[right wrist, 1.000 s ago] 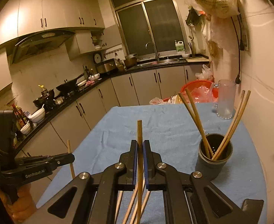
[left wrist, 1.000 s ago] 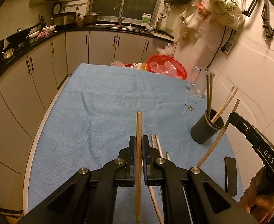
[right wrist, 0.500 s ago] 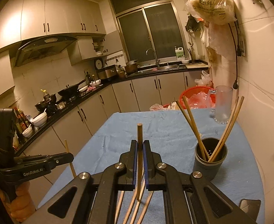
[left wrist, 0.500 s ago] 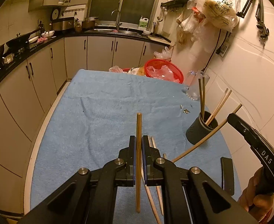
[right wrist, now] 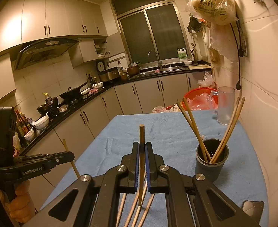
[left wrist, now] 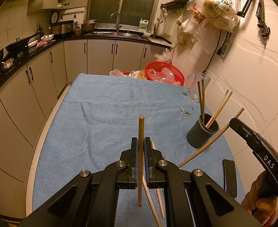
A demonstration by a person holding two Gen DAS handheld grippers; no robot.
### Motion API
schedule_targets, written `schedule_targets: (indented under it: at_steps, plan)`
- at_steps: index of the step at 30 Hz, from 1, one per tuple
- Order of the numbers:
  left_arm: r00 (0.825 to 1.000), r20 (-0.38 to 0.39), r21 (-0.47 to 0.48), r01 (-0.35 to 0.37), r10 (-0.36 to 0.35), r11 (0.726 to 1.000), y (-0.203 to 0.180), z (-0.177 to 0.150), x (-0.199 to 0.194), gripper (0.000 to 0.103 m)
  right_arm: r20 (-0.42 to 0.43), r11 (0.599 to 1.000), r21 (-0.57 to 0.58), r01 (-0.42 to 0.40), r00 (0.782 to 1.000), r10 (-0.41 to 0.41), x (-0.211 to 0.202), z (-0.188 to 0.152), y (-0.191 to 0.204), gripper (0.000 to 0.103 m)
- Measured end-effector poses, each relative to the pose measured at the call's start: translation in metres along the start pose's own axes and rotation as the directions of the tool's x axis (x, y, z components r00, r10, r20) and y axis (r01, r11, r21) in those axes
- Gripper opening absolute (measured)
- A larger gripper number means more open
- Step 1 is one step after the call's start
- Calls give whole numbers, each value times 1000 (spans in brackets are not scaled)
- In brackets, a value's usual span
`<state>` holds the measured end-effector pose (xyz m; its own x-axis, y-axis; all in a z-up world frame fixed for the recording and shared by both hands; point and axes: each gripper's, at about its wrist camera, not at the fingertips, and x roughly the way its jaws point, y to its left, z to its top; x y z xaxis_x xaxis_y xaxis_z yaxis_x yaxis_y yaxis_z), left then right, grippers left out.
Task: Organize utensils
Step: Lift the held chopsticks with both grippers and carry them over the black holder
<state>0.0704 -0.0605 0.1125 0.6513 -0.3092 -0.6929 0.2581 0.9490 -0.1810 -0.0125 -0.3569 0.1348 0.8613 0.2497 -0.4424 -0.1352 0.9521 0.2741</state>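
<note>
My left gripper (left wrist: 140, 141) is shut on a wooden chopstick (left wrist: 140, 130) held upright above the blue towel. My right gripper (right wrist: 142, 145) is shut on another chopstick (right wrist: 142, 132), also upright; in the left wrist view that chopstick (left wrist: 210, 143) slants in front of the dark holder cup (left wrist: 202, 132). The cup (right wrist: 211, 160) stands at the right of the table with several chopsticks (right wrist: 192, 124) in it. Loose chopsticks (right wrist: 135, 208) lie on the towel under both grippers.
A blue towel (left wrist: 101, 117) covers the table. A glass mug (right wrist: 225, 105) and a red basket (left wrist: 163, 72) stand at the far right. A black phone (left wrist: 229, 177) lies near the right edge. Kitchen cabinets run along the left.
Both grippers have risen and drawn back a little with their chopsticks. The right gripper's chopstick now slants lower across the front of the cup in the left wrist view.
</note>
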Motion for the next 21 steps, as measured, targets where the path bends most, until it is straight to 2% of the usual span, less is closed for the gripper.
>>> schedule_targets:
  at_steps: [12,21]
  plan:
    - [1000,1,25,8,-8,1000,-14,8,-1,6,26,1000,16,-5,1000,4,-15,4,-8,6]
    - [1000,16,64,23,-24,998,-38,25,-3,6,57,999,38,12,998,-14,-35,20,-29,6]
